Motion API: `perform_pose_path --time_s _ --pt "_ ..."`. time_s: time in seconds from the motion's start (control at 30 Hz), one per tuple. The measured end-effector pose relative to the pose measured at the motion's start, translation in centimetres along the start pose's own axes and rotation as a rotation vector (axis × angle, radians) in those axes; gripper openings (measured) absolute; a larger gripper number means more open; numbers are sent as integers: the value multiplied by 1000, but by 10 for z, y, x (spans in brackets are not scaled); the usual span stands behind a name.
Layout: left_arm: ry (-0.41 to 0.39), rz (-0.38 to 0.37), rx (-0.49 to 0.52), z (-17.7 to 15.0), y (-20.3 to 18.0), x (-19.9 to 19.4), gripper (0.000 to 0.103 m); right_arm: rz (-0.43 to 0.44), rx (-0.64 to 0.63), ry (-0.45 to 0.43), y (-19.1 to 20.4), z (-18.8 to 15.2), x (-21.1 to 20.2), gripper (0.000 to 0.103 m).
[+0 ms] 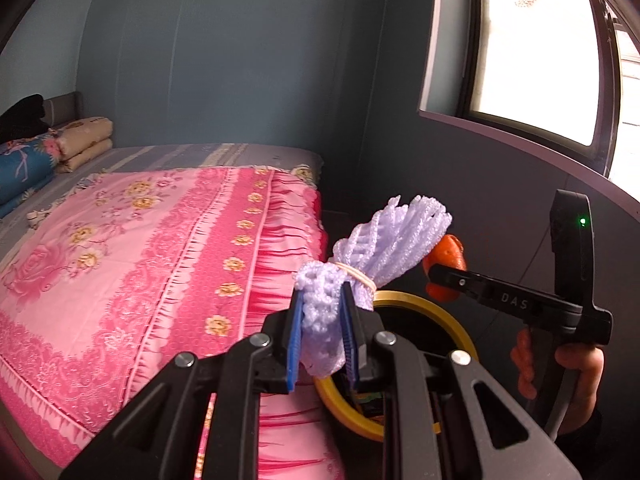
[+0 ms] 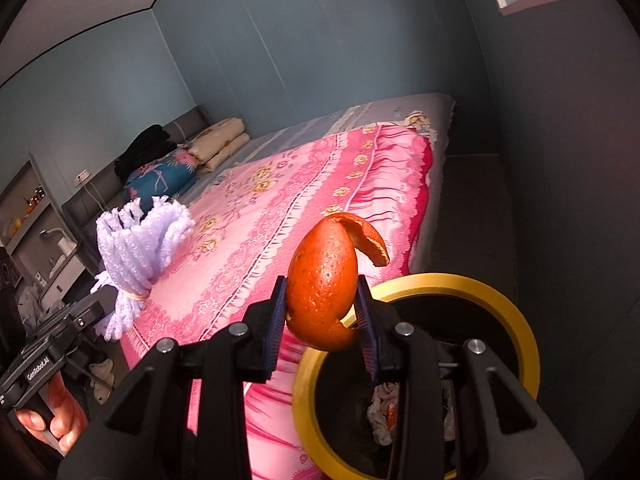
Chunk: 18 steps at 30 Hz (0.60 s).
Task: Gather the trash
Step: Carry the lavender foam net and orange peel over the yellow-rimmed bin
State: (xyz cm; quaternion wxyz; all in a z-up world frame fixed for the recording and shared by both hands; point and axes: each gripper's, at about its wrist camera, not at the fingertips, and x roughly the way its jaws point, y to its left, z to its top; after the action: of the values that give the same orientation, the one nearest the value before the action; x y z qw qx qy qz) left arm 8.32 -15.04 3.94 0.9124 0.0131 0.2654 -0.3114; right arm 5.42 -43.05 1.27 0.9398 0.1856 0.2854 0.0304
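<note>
My left gripper (image 1: 322, 334) pinches a lilac foam fruit net (image 1: 372, 256), rubber-banded at the waist, between its blue pads, held above the yellow-rimmed bin (image 1: 424, 304) beside the bed (image 1: 160, 240). My right gripper (image 2: 322, 320) is clamped on an orange peel (image 2: 324, 280) over that same bin's rim, 1 curl of peel sticking up. Right wrist view only: crumpled white trash (image 2: 382, 412) at the bin's bottom, shelves (image 2: 24, 208) far left, my left hand (image 2: 56, 416) on the handle. Left wrist view only: bright window (image 1: 532, 48), my right hand (image 1: 576, 384), green light on that gripper. Both show folded bedding (image 1: 84, 140) at the headboard.
</note>
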Motion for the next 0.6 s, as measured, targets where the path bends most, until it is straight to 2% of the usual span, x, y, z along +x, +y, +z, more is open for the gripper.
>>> perform_pose_path --time_s 0.3,0.43,0.6 --pt "47 -45 -4 -4 -17 37 17 -29 33 25 -22 -5 11 32" --pt "96 -58 -18 -12 -19 62 17 -67 50 66 -26 -7 22 32" --pt "195 -96 -34 -23 -20 99 17 -102 82 136 -41 -15 37 33"
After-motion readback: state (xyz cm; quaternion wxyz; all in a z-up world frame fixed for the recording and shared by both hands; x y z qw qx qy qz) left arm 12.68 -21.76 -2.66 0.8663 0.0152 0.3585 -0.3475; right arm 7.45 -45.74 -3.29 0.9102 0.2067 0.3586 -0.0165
